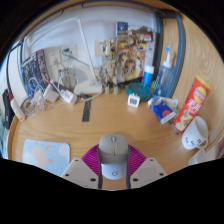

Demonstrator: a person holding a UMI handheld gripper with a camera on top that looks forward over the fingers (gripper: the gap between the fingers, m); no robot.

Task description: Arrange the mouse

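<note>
two gripper fingers (113, 171) sit nearest, their tips angled inward with pink pads (93, 158) showing on the inner faces. between them lies a grey mouse (113, 152), its long axis running straight ahead from the gripper, its rounded back rising toward the far desk. the fingers stand partly closed, pads against the mouse's two sides, so they seem to have hold of it. the mouse is low over the wooden desk (100, 125). a pale mat (45, 154) lies near, to the left. to the right, well apart, stand a white mug (195, 133) and a red can (191, 105).
</note>
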